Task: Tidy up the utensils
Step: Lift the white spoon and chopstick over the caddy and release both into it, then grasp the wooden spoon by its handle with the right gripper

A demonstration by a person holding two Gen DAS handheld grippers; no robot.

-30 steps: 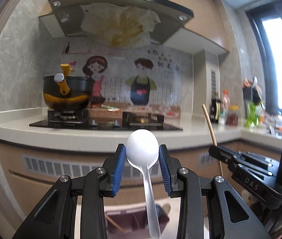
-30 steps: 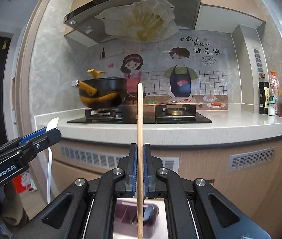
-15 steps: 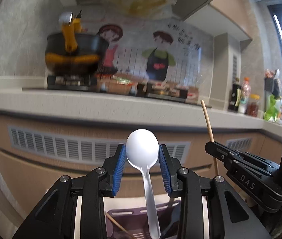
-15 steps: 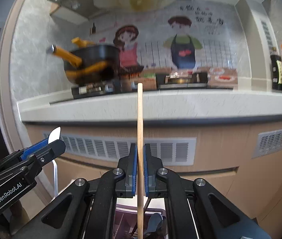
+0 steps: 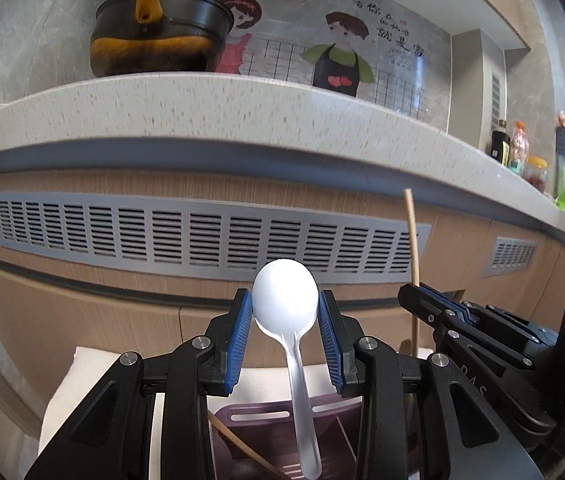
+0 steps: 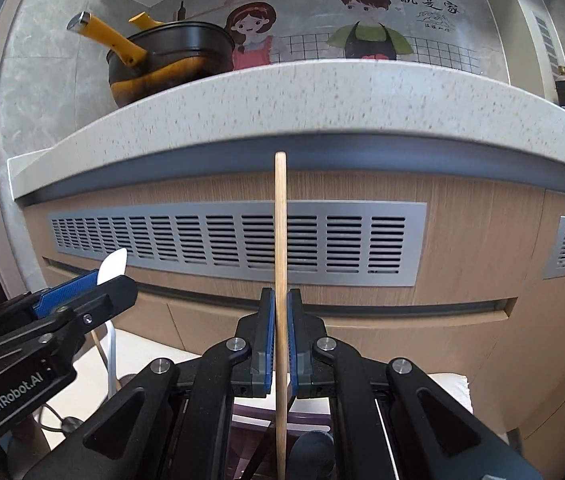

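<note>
Two grippers hover above a purple utensil caddy (image 5: 322,420). Left gripper (image 5: 284,312) clamps a white plastic spoon (image 5: 285,300) by its bowl; right gripper (image 6: 281,320) pinches an upright wooden chopstick (image 6: 280,240).

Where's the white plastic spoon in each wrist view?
Left wrist: white plastic spoon at centre bottom, bowl up between the left gripper fingers, handle hanging toward the purple holder.
Right wrist: only the bowl's edge shows at far left, above the left gripper.
Shared landmark: the grey vent grille under the counter edge, behind the spoon in both views.
</note>
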